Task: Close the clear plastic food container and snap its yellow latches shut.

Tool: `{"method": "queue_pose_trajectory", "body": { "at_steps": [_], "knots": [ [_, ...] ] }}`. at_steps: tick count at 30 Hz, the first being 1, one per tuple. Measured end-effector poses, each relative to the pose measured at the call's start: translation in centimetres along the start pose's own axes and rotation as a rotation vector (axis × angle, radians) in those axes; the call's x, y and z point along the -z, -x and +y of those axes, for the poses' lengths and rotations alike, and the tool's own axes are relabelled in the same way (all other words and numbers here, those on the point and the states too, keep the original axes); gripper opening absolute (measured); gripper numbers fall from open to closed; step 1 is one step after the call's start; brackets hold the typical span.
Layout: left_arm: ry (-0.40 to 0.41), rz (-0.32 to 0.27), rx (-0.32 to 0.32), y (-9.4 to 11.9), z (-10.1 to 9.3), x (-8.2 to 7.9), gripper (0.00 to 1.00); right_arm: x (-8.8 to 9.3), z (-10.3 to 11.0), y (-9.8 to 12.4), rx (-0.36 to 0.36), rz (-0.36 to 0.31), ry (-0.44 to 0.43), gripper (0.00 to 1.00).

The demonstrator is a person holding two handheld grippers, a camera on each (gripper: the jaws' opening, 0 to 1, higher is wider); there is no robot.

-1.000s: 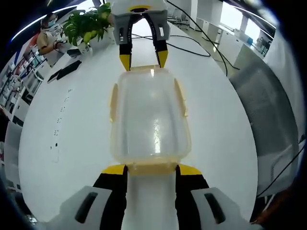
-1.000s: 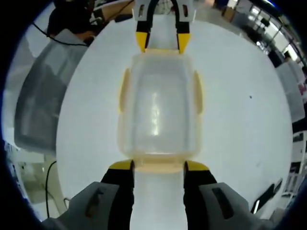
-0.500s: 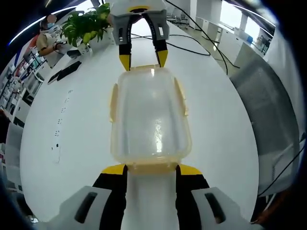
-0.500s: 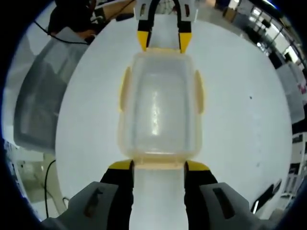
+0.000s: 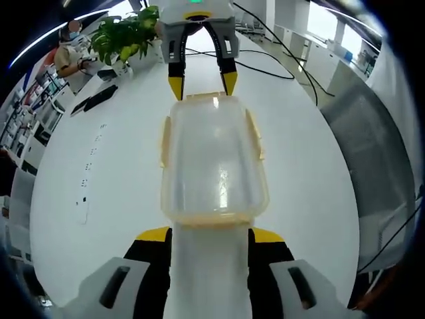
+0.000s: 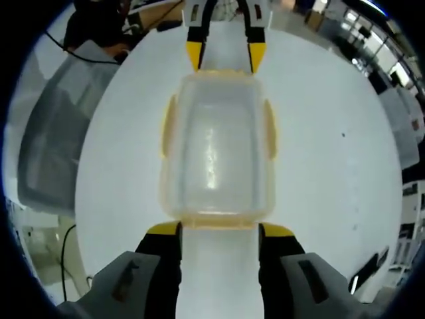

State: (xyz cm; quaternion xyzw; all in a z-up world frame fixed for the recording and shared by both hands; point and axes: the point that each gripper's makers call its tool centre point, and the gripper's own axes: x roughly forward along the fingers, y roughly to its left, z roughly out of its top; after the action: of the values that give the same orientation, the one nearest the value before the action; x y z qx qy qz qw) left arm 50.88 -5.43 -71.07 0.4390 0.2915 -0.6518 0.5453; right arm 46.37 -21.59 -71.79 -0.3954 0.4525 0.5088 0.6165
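One white table [image 5: 99, 199] is seen, with one clear container [image 5: 214, 163] lying on it, lid on, four yellow latches [image 6: 168, 125] at its edges. Two grippers, left [image 5: 210, 234] and right [image 6: 220, 229], are spread apart, facing its opposite ends and grasping nothing.

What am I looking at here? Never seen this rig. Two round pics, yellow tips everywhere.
No robot arm: a person holds a two-jaw gripper in each hand, each with a fisheye camera looking along its jaws. In the left gripper view, the left gripper rises from the bottom and the right gripper faces it from the top; the right gripper view mirrors this. Between them, on a white table, sits a clear plastic container with yellow latches, lid on. Both grippers are open, one at each short end, gripping nothing. A potted plant stands behind.
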Motion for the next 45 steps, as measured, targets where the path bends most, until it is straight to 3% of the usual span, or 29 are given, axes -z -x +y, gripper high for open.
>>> {"method": "queue_pose_trajectory", "body": {
  "at_steps": [12,17,24,29,32,38,45],
  "knots": [
    [0.009,0.015,-0.025,1.4,-0.3,0.3,0.39,-0.2,0.0,1.4,0.036,-0.011,-0.023,0.37],
    [0.056,0.006,-0.067,2.1,-0.2,0.0,0.38,-0.9,-0.1,2.4,0.075,-0.060,-0.079,0.36],
    [0.209,-0.049,-0.185,2.4,-0.1,-0.5,0.36,-1.9,-0.1,3.1,0.182,-0.181,-0.219,0.30],
    [0.373,-0.137,-0.287,2.8,0.5,-1.0,0.34,-2.1,0.3,2.9,0.248,-0.233,-0.286,0.29],
    [0.475,-0.186,-0.338,2.8,0.7,-0.9,0.34,-2.0,-0.2,3.1,0.313,-0.278,-0.373,0.29],
    [0.588,-0.236,-0.377,2.4,0.1,-0.7,0.33,-1.9,-0.9,3.7,0.382,-0.389,-0.558,0.26],
    [0.686,-0.277,-0.401,2.3,0.1,-0.7,0.33,-2.1,-0.7,3.4,0.383,-0.453,-0.661,0.27]
  ]
}}
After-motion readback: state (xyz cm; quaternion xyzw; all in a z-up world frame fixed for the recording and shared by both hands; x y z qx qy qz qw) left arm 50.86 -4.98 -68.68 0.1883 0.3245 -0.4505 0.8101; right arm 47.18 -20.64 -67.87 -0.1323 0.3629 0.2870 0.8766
